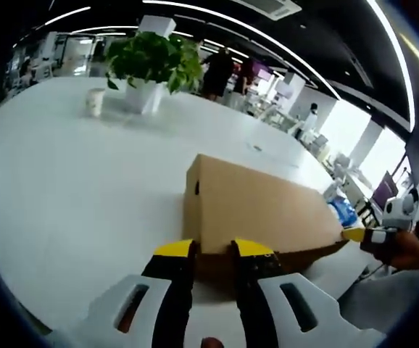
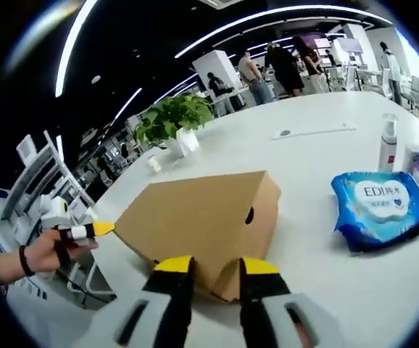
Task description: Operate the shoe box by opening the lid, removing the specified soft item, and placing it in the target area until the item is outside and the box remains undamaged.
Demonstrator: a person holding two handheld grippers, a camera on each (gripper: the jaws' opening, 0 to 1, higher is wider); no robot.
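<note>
Left gripper view shows the box (image 1: 256,206) lying lid-closed on the white table (image 1: 72,188), one end just ahead of the left gripper (image 1: 213,250) — its jaws stand slightly parted, holding nothing. The right gripper (image 2: 215,267) faces the opposite end, jaws likewise narrowly apart and empty — probably both ends are flanked to lift the lid evenly. A wipes pack (image 2: 380,206) lies beside, a plant (image 1: 151,61) beyond.
</note>
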